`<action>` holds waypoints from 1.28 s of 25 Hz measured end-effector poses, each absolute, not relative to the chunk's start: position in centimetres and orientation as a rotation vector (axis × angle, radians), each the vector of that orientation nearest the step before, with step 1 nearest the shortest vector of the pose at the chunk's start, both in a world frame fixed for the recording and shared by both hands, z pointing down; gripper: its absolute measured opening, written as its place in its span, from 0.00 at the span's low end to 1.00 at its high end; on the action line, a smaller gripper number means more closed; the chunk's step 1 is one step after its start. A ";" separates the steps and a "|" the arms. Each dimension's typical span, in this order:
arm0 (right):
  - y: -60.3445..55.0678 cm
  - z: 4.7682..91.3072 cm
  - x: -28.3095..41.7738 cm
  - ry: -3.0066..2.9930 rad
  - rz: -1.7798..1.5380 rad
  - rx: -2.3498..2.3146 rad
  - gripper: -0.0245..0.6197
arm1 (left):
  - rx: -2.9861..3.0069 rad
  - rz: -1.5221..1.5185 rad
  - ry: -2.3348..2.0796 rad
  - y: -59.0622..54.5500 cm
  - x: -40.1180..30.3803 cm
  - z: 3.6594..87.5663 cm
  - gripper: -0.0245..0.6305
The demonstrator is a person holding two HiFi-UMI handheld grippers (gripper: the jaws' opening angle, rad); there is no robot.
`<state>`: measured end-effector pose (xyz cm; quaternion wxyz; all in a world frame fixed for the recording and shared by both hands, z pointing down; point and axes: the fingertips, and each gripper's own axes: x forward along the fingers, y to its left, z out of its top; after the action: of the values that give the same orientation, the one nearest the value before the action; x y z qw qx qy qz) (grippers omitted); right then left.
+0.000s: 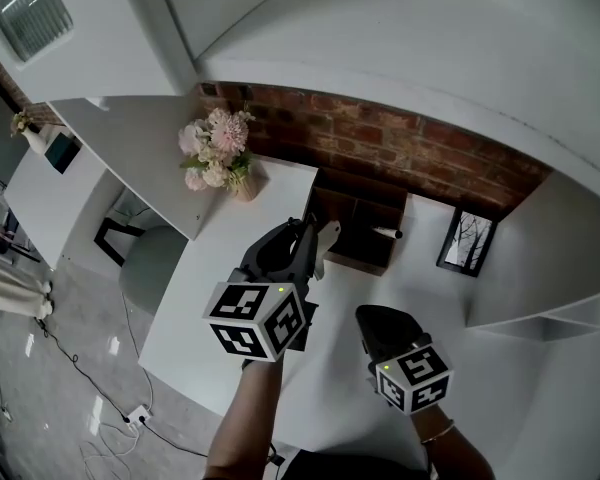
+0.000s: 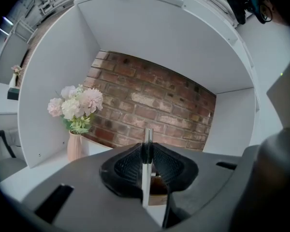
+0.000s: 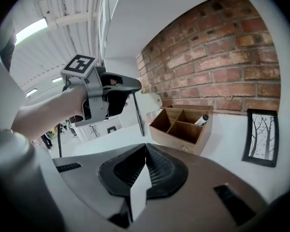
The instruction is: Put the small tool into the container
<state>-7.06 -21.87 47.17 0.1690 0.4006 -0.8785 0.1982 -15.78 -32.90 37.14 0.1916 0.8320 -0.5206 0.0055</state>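
Presently the left claw (image 2: 146, 149) is closed on the small tool (image 2: 145, 182); its pads press a thin shaft that stands upright between them and runs out past their tips; the right gripper view shows a pale part of the tool at the claw and the dark shaft pointing down toward the worktop (image 3: 222, 139); the kind of tool cannot be told.

Tool position: carried in the air, just beside the near-left corner of the wooden organiser (image 3: 179, 141) and not yet over any of its compartments; the organiser is open-topped and divided, and a marker (image 3: 201, 120) already lies in one rear compartment; the others look free.

The right claw (image 3: 145, 151) is closed with nothing between its jaws; it is held low over the worktop, well apart from the organiser.

Step in hand, as judged: transport, with the grasp made and the placing not yet done.

Next move calls for: bringing the shaft over the organiser's rim and above a free compartment; lowering it clear of the dividers; only then opening the claw.

Further out: a picture frame (image 3: 261, 137) leans on the brick wall (image 3: 222, 62) beside the organiser, clear of the path.
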 end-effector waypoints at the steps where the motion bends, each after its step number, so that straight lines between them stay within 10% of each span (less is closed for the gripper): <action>1: -22.0 47.2 -7.1 -2.499 0.567 1.139 0.05 | 2.341 0.010 -1.456 -33.4 -15.6 37.0 0.15; 32: -24.4 46.2 -5.1 -2.518 0.493 1.277 0.05 | 2.391 0.116 -1.512 -40.4 -13.3 41.9 0.15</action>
<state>-5.15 -24.42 46.21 0.1374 0.4415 -0.8702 0.1703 -13.33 -40.41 41.94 0.1543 0.8344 -0.5276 0.0405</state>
